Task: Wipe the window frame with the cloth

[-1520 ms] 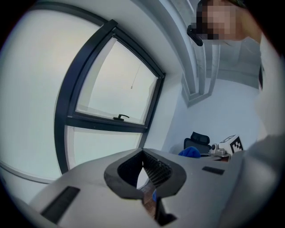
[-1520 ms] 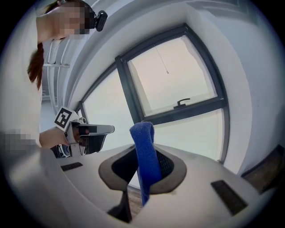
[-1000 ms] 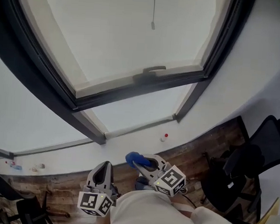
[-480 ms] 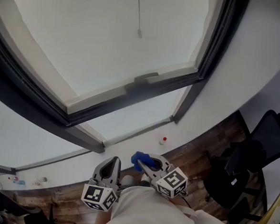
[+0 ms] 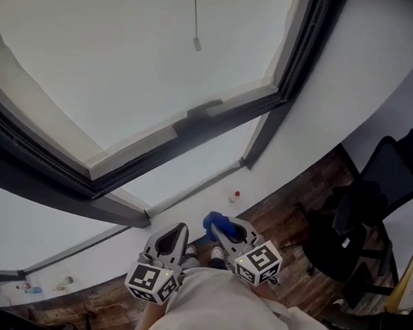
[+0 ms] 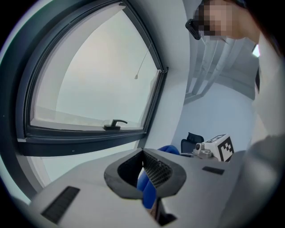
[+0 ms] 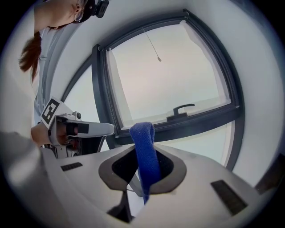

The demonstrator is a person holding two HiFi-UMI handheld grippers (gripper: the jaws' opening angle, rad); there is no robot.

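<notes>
The window frame [image 5: 158,152] is dark grey, with a handle [image 5: 205,110] on its lower bar. In the head view both grippers are low, near the person's body and well short of the frame. My right gripper [image 5: 214,229] is shut on a blue cloth [image 5: 212,220] that sticks out past its tips. In the right gripper view the cloth [image 7: 144,136] stands up from the jaws, with the frame [image 7: 202,121] and handle [image 7: 182,109] beyond. My left gripper [image 5: 182,227] is shut and holds nothing. Its own view shows the frame [image 6: 89,136] ahead and the cloth [image 6: 170,149] just behind my left gripper [image 6: 143,152].
A black office chair [image 5: 361,221] stands on the wooden floor [image 5: 296,195] at the right. A small white bottle with a red cap [image 5: 235,196] sits at the foot of the white wall. A pull cord [image 5: 195,40] hangs before the pane. Small items [image 5: 43,287] lie at the far left.
The head view has swung, so the window sits higher and further left. Both grippers have edged up and to the right, closer to the wall. The cloth stays in the right gripper.
</notes>
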